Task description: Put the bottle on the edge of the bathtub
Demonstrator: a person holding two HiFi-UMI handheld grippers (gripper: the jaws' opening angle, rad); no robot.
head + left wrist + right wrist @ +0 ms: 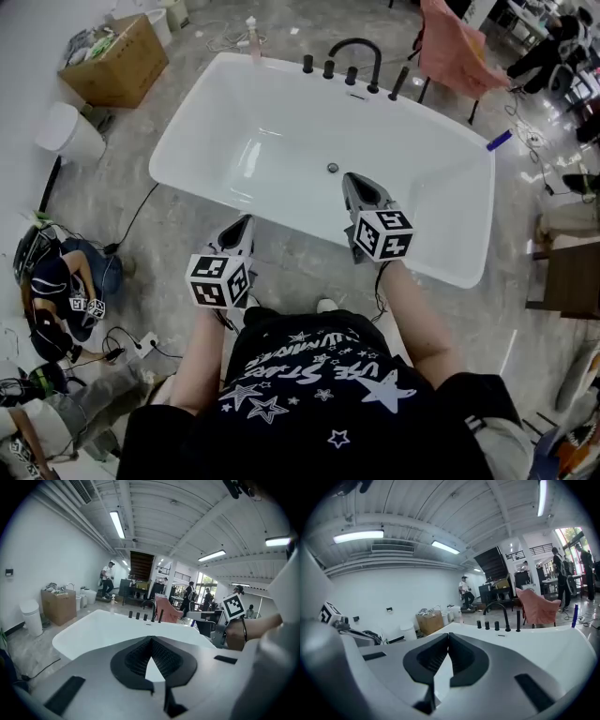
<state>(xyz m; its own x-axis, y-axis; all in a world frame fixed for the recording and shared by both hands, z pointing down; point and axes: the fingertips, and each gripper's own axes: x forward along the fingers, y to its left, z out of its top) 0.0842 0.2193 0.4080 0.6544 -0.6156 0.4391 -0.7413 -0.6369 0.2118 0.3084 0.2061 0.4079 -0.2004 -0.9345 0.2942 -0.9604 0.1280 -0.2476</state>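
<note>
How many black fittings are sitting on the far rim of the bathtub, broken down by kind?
Short knobs: 3
Arched spout: 1
Slim upright wand: 1
Total: 5, all along the far rim of the bathtub

- Tub (281,122) is showing a smooth, glossy white surface.
- Faucet (361,49) is looking like matt black metal.
- Box (117,61) is showing plain brown cardboard.
- Floor (300,253) is gleaming like polished grey stone.
- Drape (450,47) is looking like soft pink cloth.
</note>
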